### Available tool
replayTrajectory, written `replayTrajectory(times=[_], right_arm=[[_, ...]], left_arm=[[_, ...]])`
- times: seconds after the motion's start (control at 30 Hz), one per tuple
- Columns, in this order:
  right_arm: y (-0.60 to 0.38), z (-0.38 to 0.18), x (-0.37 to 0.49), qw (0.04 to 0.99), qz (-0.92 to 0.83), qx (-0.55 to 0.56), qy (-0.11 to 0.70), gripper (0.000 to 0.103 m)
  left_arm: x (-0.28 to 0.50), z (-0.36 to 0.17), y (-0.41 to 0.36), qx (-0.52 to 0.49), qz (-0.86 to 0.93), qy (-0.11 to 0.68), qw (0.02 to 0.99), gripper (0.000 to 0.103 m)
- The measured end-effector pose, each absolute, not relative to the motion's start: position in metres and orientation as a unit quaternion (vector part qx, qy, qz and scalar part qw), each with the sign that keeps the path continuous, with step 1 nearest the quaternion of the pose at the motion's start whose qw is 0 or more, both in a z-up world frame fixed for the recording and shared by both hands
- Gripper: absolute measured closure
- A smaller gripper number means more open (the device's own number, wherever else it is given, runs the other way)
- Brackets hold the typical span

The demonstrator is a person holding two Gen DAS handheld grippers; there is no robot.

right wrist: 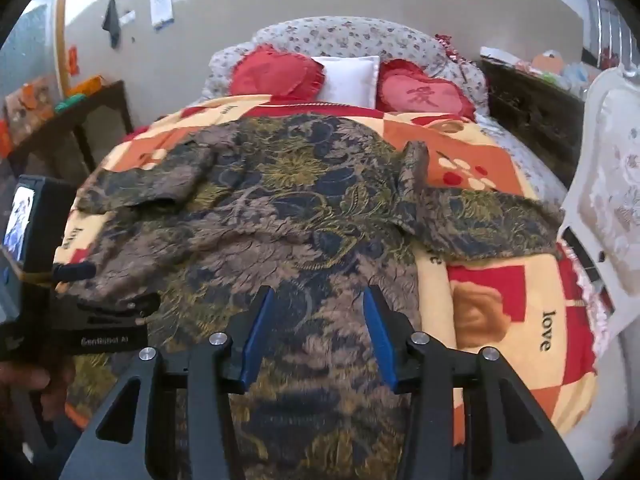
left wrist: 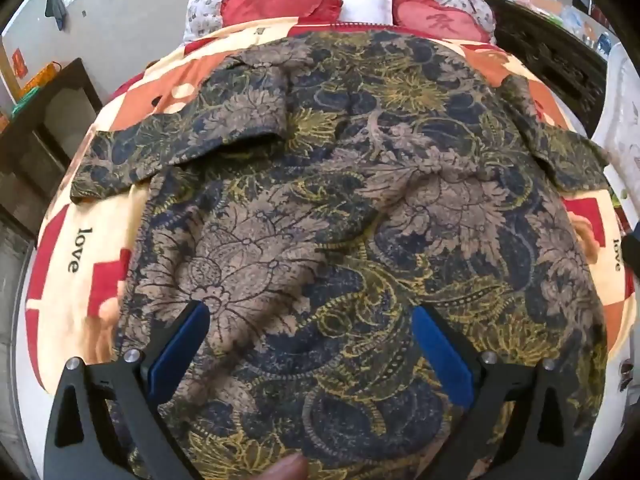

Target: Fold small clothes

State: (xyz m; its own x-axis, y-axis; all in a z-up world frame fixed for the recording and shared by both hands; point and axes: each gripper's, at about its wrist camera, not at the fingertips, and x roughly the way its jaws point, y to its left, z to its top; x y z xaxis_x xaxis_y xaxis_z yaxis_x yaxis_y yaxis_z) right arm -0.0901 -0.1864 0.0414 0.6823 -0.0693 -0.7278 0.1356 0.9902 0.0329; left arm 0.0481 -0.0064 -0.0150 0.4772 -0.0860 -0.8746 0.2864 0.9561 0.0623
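The patterned short-sleeved top (left wrist: 320, 184) lies spread flat across the middle of the frame on the quilt (left wrist: 68, 248), sleeves out to both sides, likely so it can be folded. The left gripper (left wrist: 312, 320) hangs over its hem, jaws wide, gripping nothing. The right gripper (right wrist: 316, 320) stands half open, also empty. The quilt reads "love" (right wrist: 546, 330); the red cushion (right wrist: 424, 94) bears a Chinese character.
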Motion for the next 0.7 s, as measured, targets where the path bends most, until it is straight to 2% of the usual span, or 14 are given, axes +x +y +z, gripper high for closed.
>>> replayTrajectory(times=[0.07, 0.13, 0.17, 0.23, 0.33, 0.53, 0.7], right_arm=[[-0.183, 0.046, -0.097, 0.932, -0.089, 0.028, 0.351, 0.056], [-0.181, 0.054, -0.107, 0.936, -0.116, 0.016, 0.333, 0.049], [-0.178, 0.055, -0.109, 0.935, -0.121, 0.015, 0.334, 0.048], [-0.18, 0.05, -0.114, 0.925, -0.144, 0.022, 0.35, 0.048], [-0.188, 0.034, -0.111, 0.898, -0.134, 0.061, 0.415, 0.048], [-0.19, 0.003, -0.115, 0.871, -0.103, 0.144, 0.458, 0.048], [-0.18, -0.001, -0.095, 0.869, -0.067, 0.144, 0.468, 0.048]], left_arm=[[0.047, -0.016, -0.007, 0.097, -0.114, 0.504, 0.851, 0.0], [0.04, -0.017, -0.01, 0.095, -0.119, 0.505, 0.85, 0.0], [0.038, -0.016, -0.01, 0.089, -0.122, 0.507, 0.849, 0.0], [0.035, -0.015, -0.011, 0.083, -0.126, 0.508, 0.848, 0.0], [0.029, -0.012, -0.014, 0.078, -0.14, 0.501, 0.85, 0.0], [0.025, -0.02, -0.022, 0.108, -0.144, 0.486, 0.855, 0.0], [0.048, -0.032, -0.008, 0.116, -0.121, 0.474, 0.865, 0.0]])
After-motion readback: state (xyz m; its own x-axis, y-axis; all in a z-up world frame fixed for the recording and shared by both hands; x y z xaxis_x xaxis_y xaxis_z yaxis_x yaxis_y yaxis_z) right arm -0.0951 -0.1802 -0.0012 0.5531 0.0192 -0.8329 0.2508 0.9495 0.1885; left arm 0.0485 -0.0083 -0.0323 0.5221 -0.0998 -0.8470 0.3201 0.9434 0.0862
